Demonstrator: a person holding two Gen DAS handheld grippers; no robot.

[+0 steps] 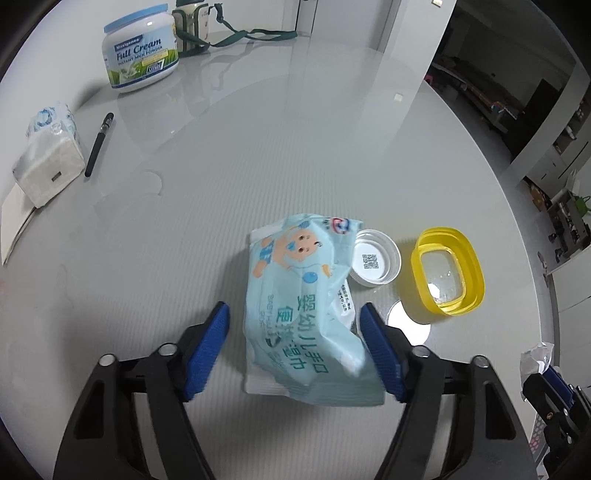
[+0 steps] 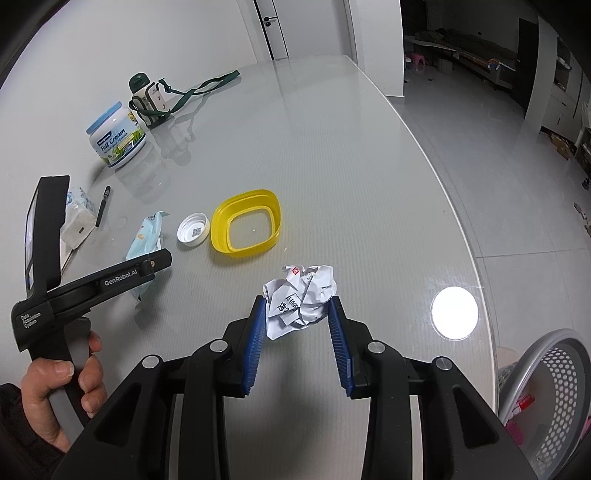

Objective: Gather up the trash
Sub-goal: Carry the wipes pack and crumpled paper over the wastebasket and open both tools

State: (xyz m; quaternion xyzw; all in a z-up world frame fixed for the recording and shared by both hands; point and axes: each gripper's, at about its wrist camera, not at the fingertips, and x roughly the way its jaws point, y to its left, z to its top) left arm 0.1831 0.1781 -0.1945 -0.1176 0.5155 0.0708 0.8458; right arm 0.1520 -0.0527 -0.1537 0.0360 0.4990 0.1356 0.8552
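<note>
A light blue wet-wipe packet [image 1: 299, 310] lies on the grey table between the open blue fingers of my left gripper [image 1: 295, 314]; the right pad touches its edge, the left pad stands apart. The packet also shows in the right wrist view [image 2: 146, 240]. A crumpled white paper ball [image 2: 301, 299] sits between the fingers of my right gripper [image 2: 297, 306], both pads against its sides. A white bottle cap [image 1: 376, 262] and a yellow plastic ring lid [image 1: 448, 269] lie just right of the packet.
A milk powder tub [image 1: 142, 55], a green-strapped bottle [image 1: 192, 26], a tissue pack [image 1: 50, 155] and a black pen [image 1: 99, 144] stand at the far left. A grey perforated basket [image 2: 554, 391] sits below the table's right edge.
</note>
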